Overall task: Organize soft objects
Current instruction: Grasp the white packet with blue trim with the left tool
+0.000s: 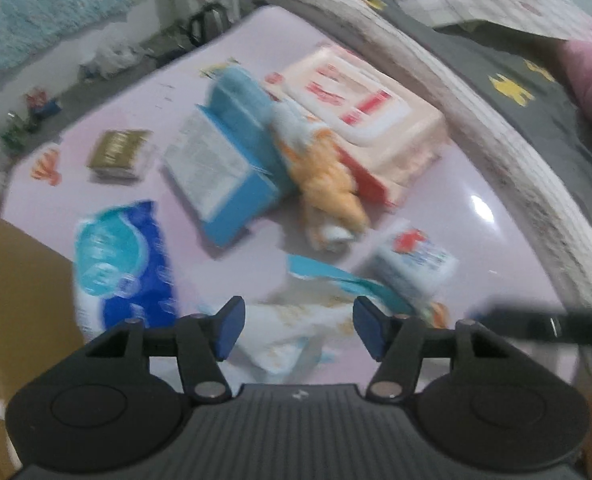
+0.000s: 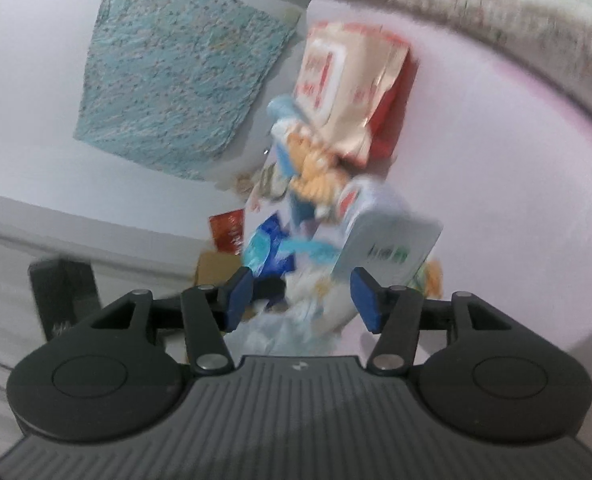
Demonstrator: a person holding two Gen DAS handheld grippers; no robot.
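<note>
Soft packs lie on a pale pink table. A large cream and red pack, a blue pack, an orange and white cloth, a blue and white pack, a small white pack and a small brown pack show in the left wrist view. A white crumpled cloth lies between the blue fingertips of my left gripper, which is open. My right gripper is open above the same white cloth, beside the small white pack. Both views are blurred.
A bed with a grey cover and a whitish padded rim borders the table's far right. A cardboard box stands at the left. A teal mat lies on the floor beyond the table edge.
</note>
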